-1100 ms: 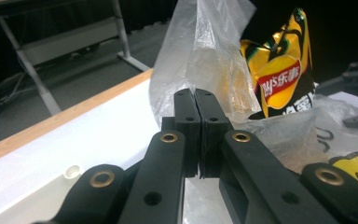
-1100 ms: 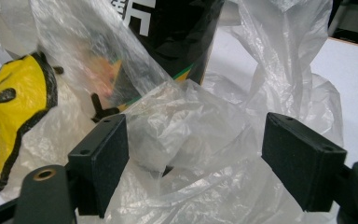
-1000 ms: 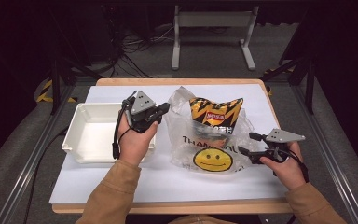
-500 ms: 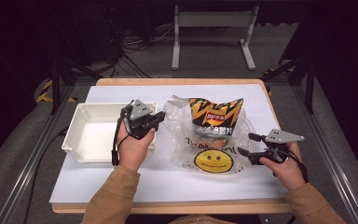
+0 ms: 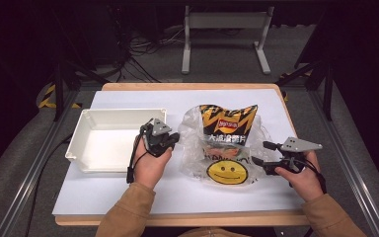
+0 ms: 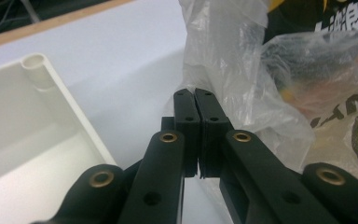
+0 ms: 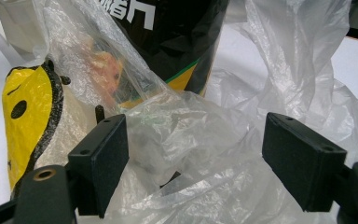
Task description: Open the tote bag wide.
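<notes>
Mid-table, plastic bag (image 5: 227,153) with chip bag (image 5: 227,126) inside. Left gripper (image 5: 170,140) jaws together, empty, between tray (image 5: 86,129) and bag. Right gripper (image 5: 260,154) jaws apart, crumpled bag edge between, unpinched.

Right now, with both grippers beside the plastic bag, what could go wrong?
1. The left gripper is shut with no plastic visible between its pads; a lift would probably leave the plastic bag behind.
2. The right gripper is open around loose film, so closing may catch just one thin fold, which could tear.
3. The chip bag stands tall in the plastic bag and may tip.
</notes>
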`<state>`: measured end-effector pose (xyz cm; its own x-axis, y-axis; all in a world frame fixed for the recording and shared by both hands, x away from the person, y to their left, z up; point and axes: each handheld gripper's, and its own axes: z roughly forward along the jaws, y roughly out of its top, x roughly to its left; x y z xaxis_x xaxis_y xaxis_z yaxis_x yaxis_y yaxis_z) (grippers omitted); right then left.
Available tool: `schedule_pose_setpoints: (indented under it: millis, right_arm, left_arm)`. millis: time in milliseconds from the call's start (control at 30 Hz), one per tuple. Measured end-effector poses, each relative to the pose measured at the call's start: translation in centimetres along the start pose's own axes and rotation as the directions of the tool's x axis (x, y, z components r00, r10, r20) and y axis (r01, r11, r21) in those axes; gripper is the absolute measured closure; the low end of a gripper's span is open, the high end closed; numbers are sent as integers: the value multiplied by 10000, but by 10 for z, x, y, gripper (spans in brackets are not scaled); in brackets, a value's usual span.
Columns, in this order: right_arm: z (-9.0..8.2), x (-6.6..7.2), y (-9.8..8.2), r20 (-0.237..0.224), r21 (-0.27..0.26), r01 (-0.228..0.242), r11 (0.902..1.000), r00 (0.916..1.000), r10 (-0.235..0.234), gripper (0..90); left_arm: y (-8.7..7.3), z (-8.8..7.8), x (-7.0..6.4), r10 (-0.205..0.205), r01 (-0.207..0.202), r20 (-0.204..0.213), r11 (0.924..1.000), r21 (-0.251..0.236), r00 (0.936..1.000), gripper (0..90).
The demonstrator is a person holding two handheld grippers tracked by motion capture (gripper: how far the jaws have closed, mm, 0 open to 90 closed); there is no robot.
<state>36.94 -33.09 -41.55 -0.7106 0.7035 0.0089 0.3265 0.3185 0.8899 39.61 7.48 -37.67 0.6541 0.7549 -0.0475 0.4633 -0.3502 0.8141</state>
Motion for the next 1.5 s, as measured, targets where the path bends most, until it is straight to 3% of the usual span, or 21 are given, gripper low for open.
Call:
schedule_pose_setpoints:
  millis: [167,533,667,933,1067,1167,1233,1333,1500]
  right_arm:
    - [0,0,-1,6,52,-13,10000,10000,13,233]
    - [-1,-1,-1,-1,10,-62,10000,10000,62,233]
    - [-1,-1,-2,-17,46,-61,10000,10000,61,231]
    - [0,-3,-3,-27,154,-129,9998,9999,129,229]
    - [0,-4,-4,-2,199,-161,9997,9999,162,229]
    - [-6,-5,-1,0,14,-205,9998,9998,205,229]
    - [-11,-5,3,5,-184,-211,9996,9998,211,229]
    - [-18,-7,9,-10,-488,-277,9984,9996,277,229]
    - [-26,-8,17,-25,-723,-217,9971,9998,215,229]
  left_arm:
    - [-7,12,-10,251,-246,-87,9983,524,9996,878]
    - [-25,37,-27,543,-615,521,9872,1470,9972,877]
    - [-28,41,-29,527,-627,660,9851,1603,9964,877]
    - [-36,58,-36,498,-739,1058,9687,2372,9931,881]
    - [-36,57,-37,619,-859,1041,9659,2442,9926,881]
    - [-35,55,-37,619,-875,1134,9676,2369,9916,879]
    - [-34,51,-38,540,-788,1171,9726,2188,9917,867]
    - [-31,41,-39,537,-759,1307,9823,1711,9900,808]
    - [-26,23,-40,550,-697,1389,9922,1035,9888,714]
